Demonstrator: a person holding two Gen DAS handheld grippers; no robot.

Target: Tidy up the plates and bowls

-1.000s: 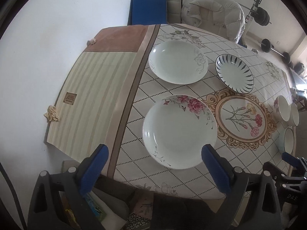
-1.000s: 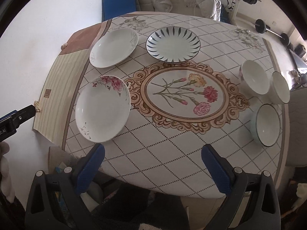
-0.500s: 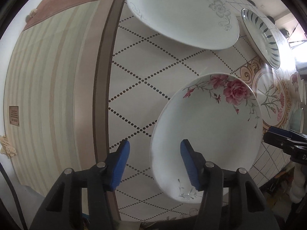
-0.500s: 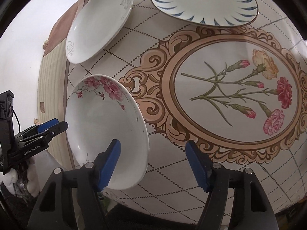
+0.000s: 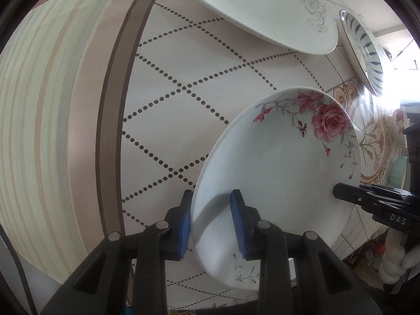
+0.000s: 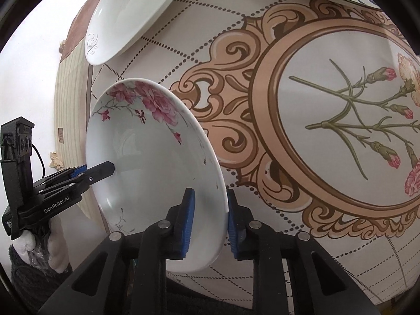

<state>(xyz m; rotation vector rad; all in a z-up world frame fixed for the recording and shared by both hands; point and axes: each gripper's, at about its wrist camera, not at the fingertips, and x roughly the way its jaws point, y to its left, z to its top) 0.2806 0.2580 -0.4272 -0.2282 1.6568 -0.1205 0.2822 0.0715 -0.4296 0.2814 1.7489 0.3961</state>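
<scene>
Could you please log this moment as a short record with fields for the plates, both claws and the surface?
held plate: rose plate, on the tablecloth
left claw: jaws just closing, pads on both faces of the rim nearest it
right claw: jaws just closing, pads astride the opposite rim
other plates: white plate and striped plate farther back, untouched
lifted: cannot tell

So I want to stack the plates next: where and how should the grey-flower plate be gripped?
Grip the grey-flower plate by its thin raised rim, one finger over and one under, coming from the near table edge. It is shallow and lies flat, so only the rim gives purchase. The rose plate is taken that way now: left gripper and right gripper have just been closing on opposite rims.
</scene>
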